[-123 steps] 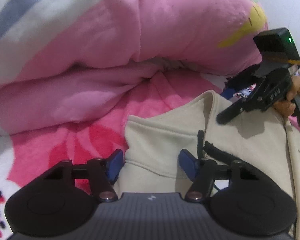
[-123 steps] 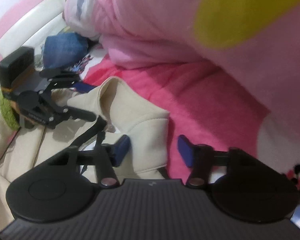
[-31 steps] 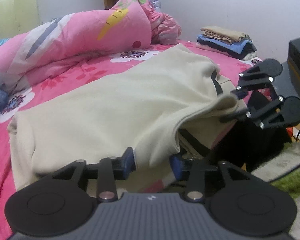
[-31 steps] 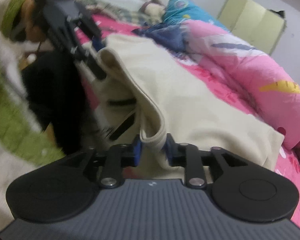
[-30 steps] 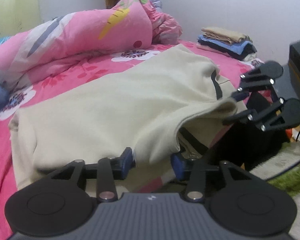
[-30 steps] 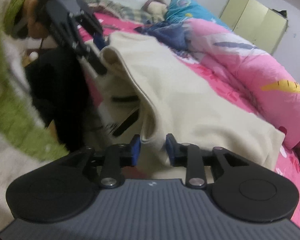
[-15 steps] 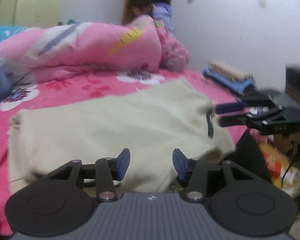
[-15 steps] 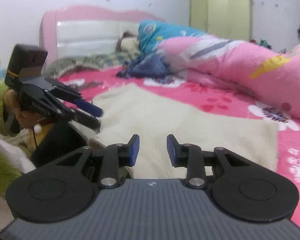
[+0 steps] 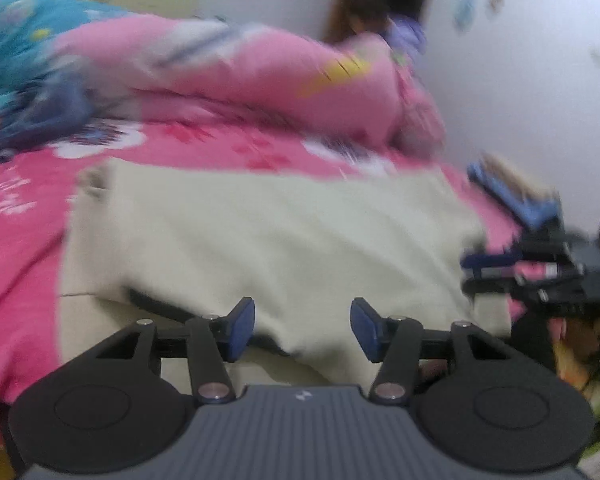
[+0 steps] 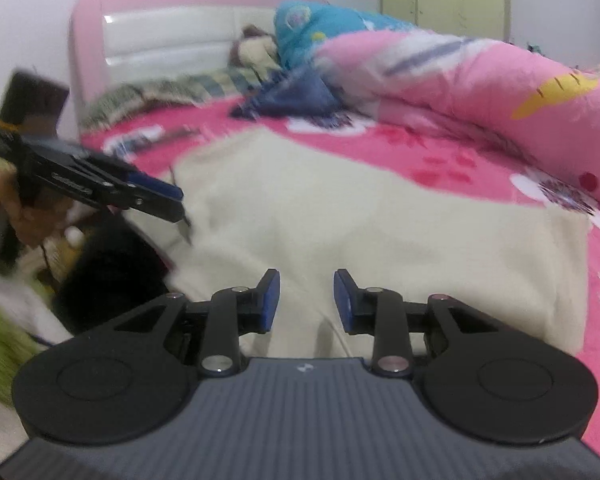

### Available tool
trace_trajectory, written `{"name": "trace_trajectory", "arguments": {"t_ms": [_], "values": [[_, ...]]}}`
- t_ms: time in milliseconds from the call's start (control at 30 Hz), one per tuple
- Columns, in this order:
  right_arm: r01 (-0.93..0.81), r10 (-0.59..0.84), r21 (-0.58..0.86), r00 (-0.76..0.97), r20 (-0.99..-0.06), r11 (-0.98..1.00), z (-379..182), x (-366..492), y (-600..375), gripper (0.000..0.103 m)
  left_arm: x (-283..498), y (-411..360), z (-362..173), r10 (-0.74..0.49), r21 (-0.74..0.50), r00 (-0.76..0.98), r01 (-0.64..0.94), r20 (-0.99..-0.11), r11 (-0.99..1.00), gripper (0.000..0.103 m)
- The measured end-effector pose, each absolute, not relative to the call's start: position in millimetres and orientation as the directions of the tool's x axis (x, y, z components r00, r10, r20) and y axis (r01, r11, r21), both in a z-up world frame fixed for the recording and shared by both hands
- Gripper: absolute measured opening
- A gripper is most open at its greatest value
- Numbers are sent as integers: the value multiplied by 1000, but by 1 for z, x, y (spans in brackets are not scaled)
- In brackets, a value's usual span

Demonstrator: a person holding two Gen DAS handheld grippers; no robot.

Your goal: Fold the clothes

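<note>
Both grippers, left (image 9: pixel 302 323) and right (image 10: pixel 306 300), hovered with fingers spread and empty over the near edge of the garment (image 10: pixel 380 216). It lay flat on the bed (image 10: pixel 440 160), with a quilt (image 10: pixel 480 80) at two o'clock and folded clothes (image 9: pixel 512 192) at three o'clock in the left view.

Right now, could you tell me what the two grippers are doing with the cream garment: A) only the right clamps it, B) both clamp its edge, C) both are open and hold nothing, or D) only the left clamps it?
C: the left gripper and the right gripper both show a clear gap between their blue pads, with nothing in it, while the cream garment lies spread on the bed.
</note>
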State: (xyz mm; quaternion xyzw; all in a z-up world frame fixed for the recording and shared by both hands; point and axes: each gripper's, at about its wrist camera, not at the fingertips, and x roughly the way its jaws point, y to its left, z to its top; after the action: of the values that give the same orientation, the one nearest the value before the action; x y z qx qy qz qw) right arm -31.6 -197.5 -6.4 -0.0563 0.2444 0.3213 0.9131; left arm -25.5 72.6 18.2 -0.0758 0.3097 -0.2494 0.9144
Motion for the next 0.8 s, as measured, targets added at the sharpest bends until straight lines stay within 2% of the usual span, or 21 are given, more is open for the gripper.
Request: {"name": "trace_trajectory", "arguments": {"t_ms": [133,200,333,433,500,533,567,633,700,800], "values": [[-655,647,162,618,-447,738,17,-1,-177,31,-19,113,21,-402,-383,791,231,-461,894,59],[-674,689,216,586,-427,706,29,17,-164,37,-11,127,15,-369,-423,808,167,-459,891,60],[-700,749,300,513,-420,648,54,70,-120,45,4,144,-3,-382,-503,806,124,-452,856,56],[-704,741,294,486,-463,646,59,110,-74,46,8,151,-16,-416,-565,798,117,-435,817,43],[-690,714,284,478,-511,666,52,137,-43,46,12,157,-23,-429,-603,800,108,-420,790,28],[-685,700,278,471,-537,674,46,149,-30,45,12,161,-27,-434,-625,802,100,-409,774,16],[-681,685,264,471,-556,683,41,157,-19,44,11,165,-31,-445,-651,802,95,-398,753,12],[-678,648,222,476,-594,701,31,172,2,43,9,175,-38,-463,-697,806,89,-369,711,10],[-672,623,198,480,-617,713,25,184,18,37,5,183,-45,-472,-733,810,79,-348,675,9],[-669,607,192,467,-643,718,16,194,32,37,-2,189,-52,-473,-746,812,73,-341,662,8]]}}
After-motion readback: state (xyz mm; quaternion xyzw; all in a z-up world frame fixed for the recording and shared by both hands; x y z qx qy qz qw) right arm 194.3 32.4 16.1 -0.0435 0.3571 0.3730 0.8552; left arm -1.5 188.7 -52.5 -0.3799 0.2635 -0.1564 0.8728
